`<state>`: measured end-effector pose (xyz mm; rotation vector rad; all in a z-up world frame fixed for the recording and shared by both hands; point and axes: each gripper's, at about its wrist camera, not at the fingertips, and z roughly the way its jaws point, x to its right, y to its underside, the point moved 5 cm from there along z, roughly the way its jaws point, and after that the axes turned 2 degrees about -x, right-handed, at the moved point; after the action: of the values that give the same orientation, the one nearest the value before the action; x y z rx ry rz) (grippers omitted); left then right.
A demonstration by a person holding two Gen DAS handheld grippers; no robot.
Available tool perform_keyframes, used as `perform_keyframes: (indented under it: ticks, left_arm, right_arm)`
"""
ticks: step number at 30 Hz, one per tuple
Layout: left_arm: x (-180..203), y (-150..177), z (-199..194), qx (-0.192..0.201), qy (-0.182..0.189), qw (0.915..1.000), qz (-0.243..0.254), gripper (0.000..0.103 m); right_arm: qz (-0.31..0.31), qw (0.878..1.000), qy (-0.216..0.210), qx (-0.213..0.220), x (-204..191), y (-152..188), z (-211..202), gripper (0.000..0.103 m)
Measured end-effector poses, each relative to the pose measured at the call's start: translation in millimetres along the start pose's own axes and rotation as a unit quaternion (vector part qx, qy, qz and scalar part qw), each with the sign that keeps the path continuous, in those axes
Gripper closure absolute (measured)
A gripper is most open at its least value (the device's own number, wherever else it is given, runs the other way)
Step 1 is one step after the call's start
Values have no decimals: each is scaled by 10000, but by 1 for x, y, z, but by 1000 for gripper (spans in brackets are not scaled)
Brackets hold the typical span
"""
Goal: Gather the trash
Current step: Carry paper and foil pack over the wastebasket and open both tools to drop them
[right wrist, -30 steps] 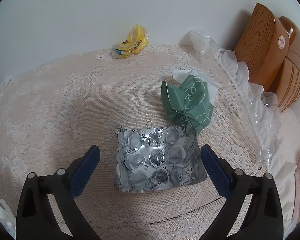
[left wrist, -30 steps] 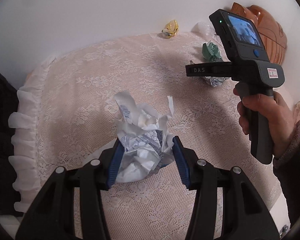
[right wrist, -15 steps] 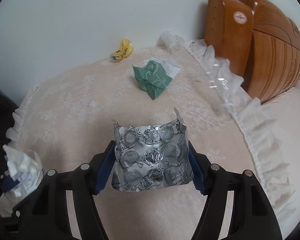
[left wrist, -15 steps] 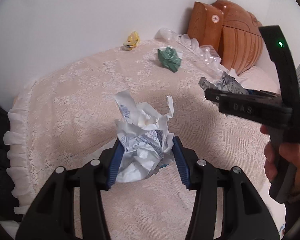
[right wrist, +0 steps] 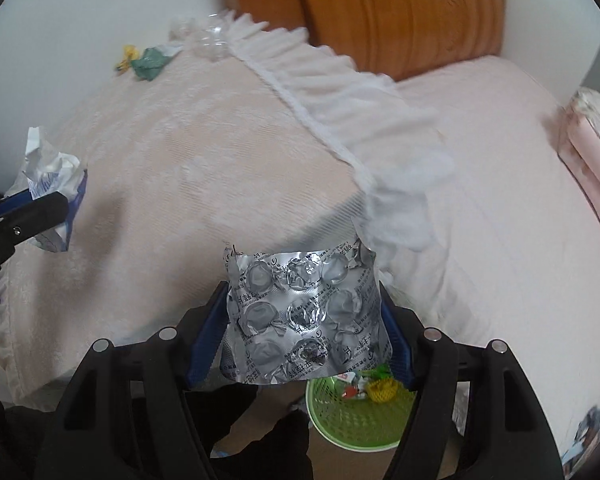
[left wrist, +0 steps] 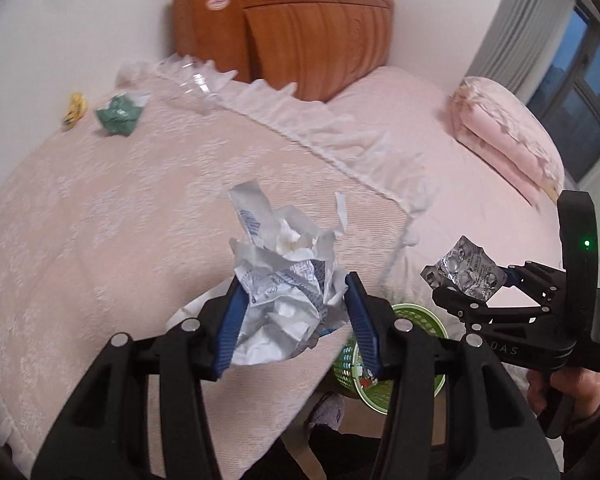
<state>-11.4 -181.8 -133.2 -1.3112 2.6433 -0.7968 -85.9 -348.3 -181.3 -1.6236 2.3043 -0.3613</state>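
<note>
Presently both grippers are carrying trash toward the green basket (right wrist: 354, 420), which is standing on the floor beside the bed (left wrist: 440, 168) and already holding a few scraps. The left gripper (left wrist: 292, 312) is clamping its blue pads on a crumpled white wrapper (left wrist: 284, 280) with blue print too creased to read; it is hanging over the near edge of the lace-covered table (left wrist: 100, 220), just short of the basket. The right gripper (right wrist: 304, 328) is gripping an emptied silver blister pack (right wrist: 304, 312) by its side edges, directly above the basket, apparently so the pack drops in once released. Its foil is bearing small printed characters, not legible here. The letters "DAS" are showing on the right gripper's body. Farther from the basket, a green wrapper (left wrist: 120, 114) and a yellow scrap (left wrist: 75, 107) are lying uncollected on the table.
</note>
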Motion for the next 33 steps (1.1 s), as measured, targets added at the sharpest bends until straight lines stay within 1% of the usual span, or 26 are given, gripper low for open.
perform_keyframes:
  ticks: [2,4,6,9,11,15,18,20,22,23,24,25,26,27,30,33]
  left_arm:
    - [30,-3,4,-31,177,9993,319,55]
    - [59,-6,10,-148,451,9973,568,55]
    - [92,-7,16,-231,690,9939,825,55]
    - [144,-3,22,-247,884,9863,1372,55]
    - [173,1,26,-279,988,9800,1705,55]
    - [218,15,38,-489,1156,9688,2136,55]
    - [234,23,42,-593,1211,9639,2295,55]
    - [243,27,43,-627,1218,9622,2353,54]
    - [248,30,42,-626,1205,9615,2387,50]
    - [249,30,42,-630,1211,9610,2405,41]
    - [251,31,41,-619,1190,9611,2413,29]
    - [251,31,40,-582,1135,9619,2416,23]
    - [251,31,38,-524,1085,9627,2421,14]
    - [251,31,35,-464,1052,9636,2414,8]
    - [244,26,28,-286,931,9679,2317,8]
    - [230,21,27,-266,788,9744,2089,8]
  right_arm:
    - [435,9990,60,117,28,13,-11,34]
    - [765,9966,146,256,51,26,-20,34]
    - [966,9945,226,344,67,33,-26,34]
    - [1338,9891,404,466,104,49,-39,34]
    - [1482,9862,545,507,125,56,-46,34]
    - [1736,9801,824,502,167,72,-57,33]
    - [1903,9764,895,489,188,85,-61,33]
    - [1986,9749,883,475,198,93,-60,33]
    - [2039,9741,856,470,206,101,-61,33]
    - [2058,9739,834,471,208,103,-61,33]
    - [2067,9739,813,470,209,105,-61,33]
    - [2075,9740,783,462,211,107,-59,32]
    - [2078,9741,770,455,211,108,-59,32]
    - [2077,9743,756,444,210,108,-58,32]
    - [2025,9757,726,427,206,105,-56,32]
    - [1968,9771,690,414,199,102,-53,32]
